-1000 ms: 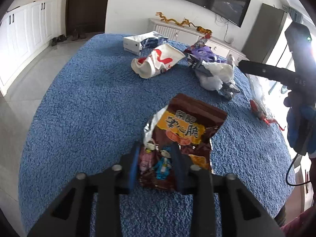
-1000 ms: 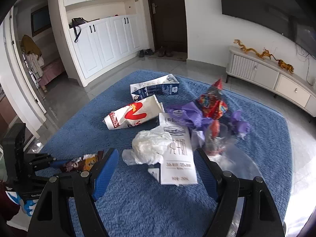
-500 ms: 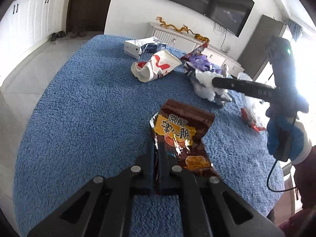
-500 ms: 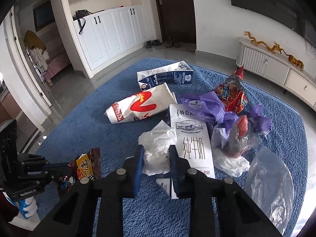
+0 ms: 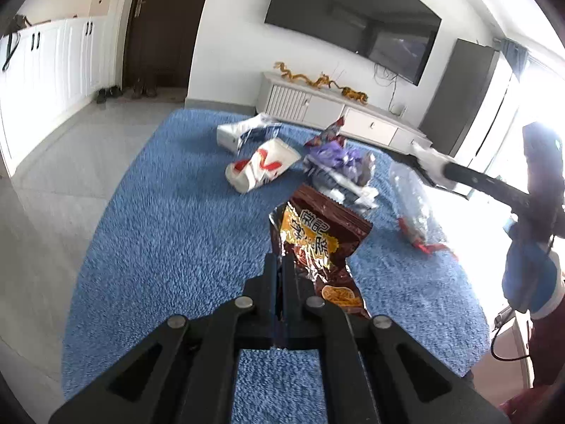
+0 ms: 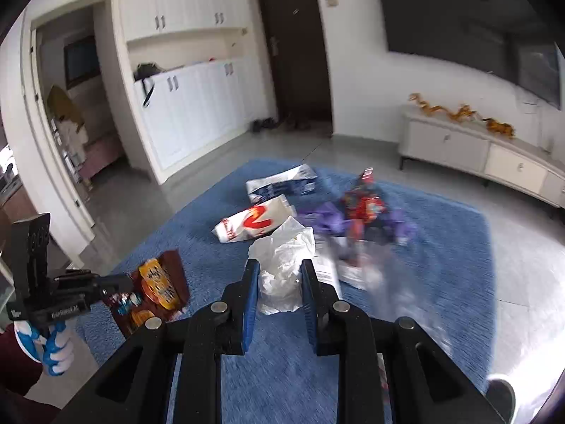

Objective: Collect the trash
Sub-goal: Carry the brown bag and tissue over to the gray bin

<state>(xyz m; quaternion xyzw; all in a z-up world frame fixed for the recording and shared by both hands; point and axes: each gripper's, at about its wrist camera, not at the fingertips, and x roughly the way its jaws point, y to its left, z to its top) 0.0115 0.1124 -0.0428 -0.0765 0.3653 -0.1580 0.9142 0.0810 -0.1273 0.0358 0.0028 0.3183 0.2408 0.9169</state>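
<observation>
My left gripper [image 5: 281,265] is shut on a brown snack bag [image 5: 317,236] and holds it up above the blue rug [image 5: 169,233]; the bag also shows in the right wrist view [image 6: 159,282]. My right gripper [image 6: 279,272] is shut on a crumpled white tissue [image 6: 282,265], lifted off the rug. More trash lies on the rug: a white bag with a red mark [image 6: 254,222], a blue-white carton [image 6: 282,183], purple wrappers [image 6: 328,219], a red snack packet [image 6: 365,201] and a clear plastic bag [image 5: 411,198].
The rug [image 6: 441,247] lies on a grey tiled floor [image 5: 46,190]. A white TV cabinet [image 6: 476,155] stands along the far wall under a TV. White cupboards [image 6: 197,106] and a dark door [image 6: 293,46] are behind the rug.
Both grippers closed, the left on the snack bag and the right on the tissue. Both have since lifted their items off the rug, and both cameras tilted up.
</observation>
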